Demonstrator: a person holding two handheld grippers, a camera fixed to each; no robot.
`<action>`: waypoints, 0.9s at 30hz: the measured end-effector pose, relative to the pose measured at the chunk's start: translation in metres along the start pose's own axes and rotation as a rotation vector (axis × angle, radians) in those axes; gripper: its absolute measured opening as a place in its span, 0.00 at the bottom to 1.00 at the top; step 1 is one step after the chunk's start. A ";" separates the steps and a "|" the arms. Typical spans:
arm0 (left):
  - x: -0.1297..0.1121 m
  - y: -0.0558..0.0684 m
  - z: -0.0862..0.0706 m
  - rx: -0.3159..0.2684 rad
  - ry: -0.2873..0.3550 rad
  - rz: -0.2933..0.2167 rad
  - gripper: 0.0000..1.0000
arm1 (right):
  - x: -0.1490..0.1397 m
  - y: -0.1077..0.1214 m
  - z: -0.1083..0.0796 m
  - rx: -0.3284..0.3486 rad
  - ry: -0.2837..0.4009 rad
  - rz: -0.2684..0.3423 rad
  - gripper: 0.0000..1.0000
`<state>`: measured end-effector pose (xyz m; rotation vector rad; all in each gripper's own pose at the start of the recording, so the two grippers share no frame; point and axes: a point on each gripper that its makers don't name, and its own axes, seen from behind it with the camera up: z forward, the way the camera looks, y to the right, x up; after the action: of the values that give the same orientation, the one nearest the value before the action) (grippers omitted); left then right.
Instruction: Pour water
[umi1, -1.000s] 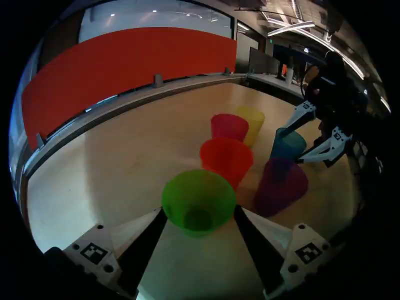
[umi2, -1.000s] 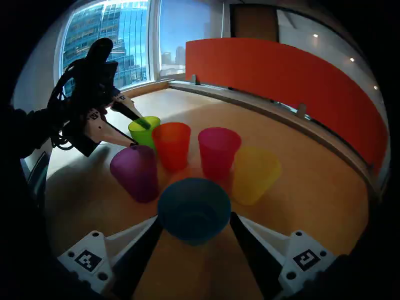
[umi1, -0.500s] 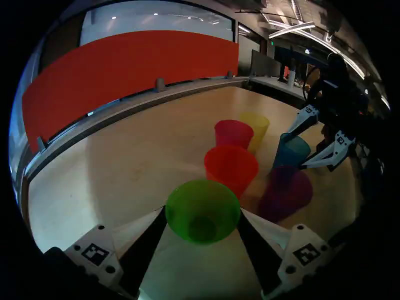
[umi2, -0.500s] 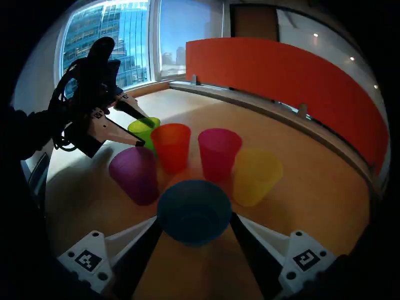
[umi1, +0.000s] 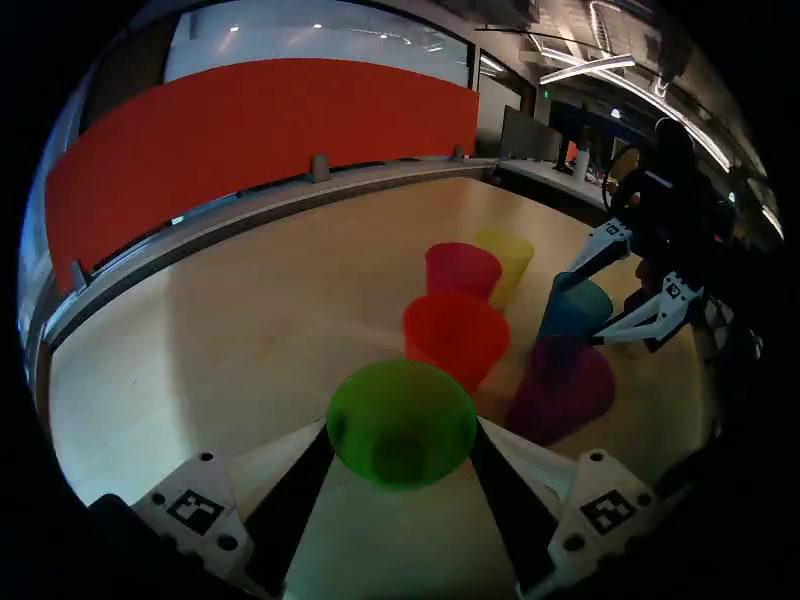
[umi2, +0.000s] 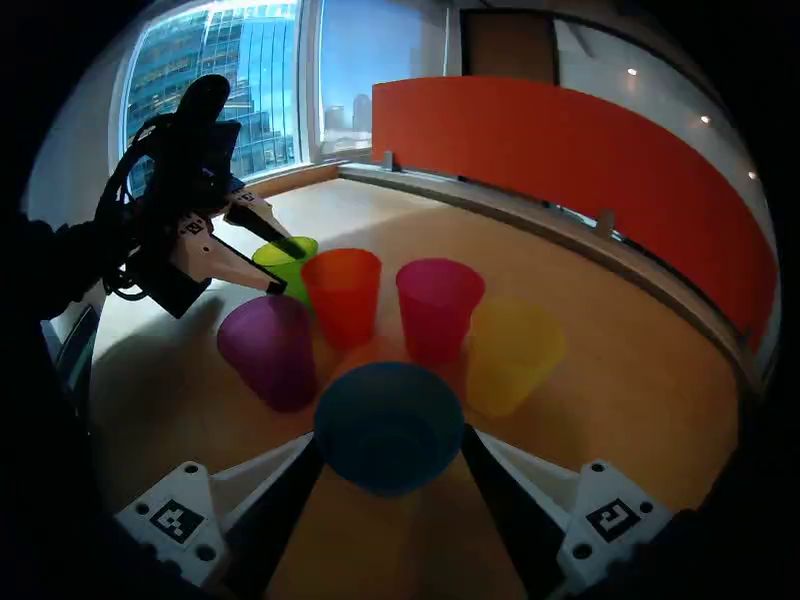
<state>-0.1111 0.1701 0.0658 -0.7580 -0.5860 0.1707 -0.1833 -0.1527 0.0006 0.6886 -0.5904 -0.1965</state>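
The left gripper (umi1: 402, 432) holds the green cup (umi1: 402, 422), one finger pressed against each side of it just under the rim, with the cup's mouth turned toward the camera. In the left gripper view this cup is on the near side of the orange cup (umi1: 455, 335), close to it; whether the two touch cannot be told. The right gripper (umi2: 389, 440) is closed in the same way around the blue cup (umi2: 388, 427), a finger on either side. In the right gripper view the blue cup is in front of the orange cup with a strip of bare wooden table (umi2: 620, 400) between them. Around the orange cup stand three more cups, all upright on the table: the pink cup (umi2: 438, 305) just beside it, the yellow cup (umi2: 512, 355) beyond the pink one, and the purple cup (umi2: 268, 348) near it on the other side, below the left gripper's fingers. Whether any cup has water in it cannot be made out. A long red panel (umi1: 250, 130) runs along the table edge behind the orange cup, and a person's dark sleeve (umi2: 60, 265) leads to the left gripper.
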 end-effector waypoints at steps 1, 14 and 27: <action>0.000 0.000 0.000 0.000 0.000 0.001 0.88 | 0.000 0.000 0.001 0.000 0.001 0.001 1.00; 0.002 0.004 -0.010 0.000 0.015 0.014 0.88 | 0.004 -0.002 0.005 -0.009 0.016 0.008 0.91; 0.021 0.013 -0.036 -0.005 0.086 0.001 0.88 | 0.026 -0.011 -0.015 -0.022 0.081 0.007 0.91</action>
<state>-0.0731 0.1658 0.0454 -0.7670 -0.5047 0.1369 -0.1535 -0.1623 -0.0046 0.6700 -0.5124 -0.1673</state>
